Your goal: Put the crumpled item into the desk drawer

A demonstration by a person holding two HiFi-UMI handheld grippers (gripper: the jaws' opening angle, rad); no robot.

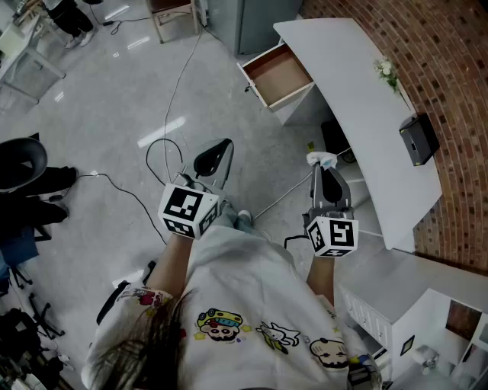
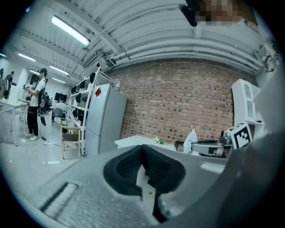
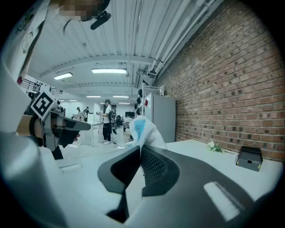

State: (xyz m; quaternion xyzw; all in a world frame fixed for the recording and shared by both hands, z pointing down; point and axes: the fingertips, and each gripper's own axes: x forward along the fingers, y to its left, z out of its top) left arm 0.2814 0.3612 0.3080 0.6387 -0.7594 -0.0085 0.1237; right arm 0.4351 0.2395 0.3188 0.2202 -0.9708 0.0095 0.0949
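Observation:
The crumpled item (image 1: 321, 159), a white wad with a blue patch, is pinched at the tip of my right gripper (image 1: 322, 169), which is shut on it. In the right gripper view the crumpled item (image 3: 143, 128) sticks up above the closed jaws of the right gripper (image 3: 140, 150). The desk drawer (image 1: 280, 77) hangs pulled out, its brown inside bare, at the left end of the white desk (image 1: 362, 107), well ahead of both grippers. My left gripper (image 1: 221, 152) is shut and holds nothing; in its own view the left gripper (image 2: 143, 151) has its jaws pressed together.
On the desk lie a black box (image 1: 418, 139) and a small sprig of flowers (image 1: 387, 72). Cables (image 1: 164, 145) trail across the grey floor. A white cabinet (image 1: 396, 312) stands at the lower right, a black office chair (image 1: 19, 164) at the left, and a grey fridge (image 1: 255, 19) beyond the drawer.

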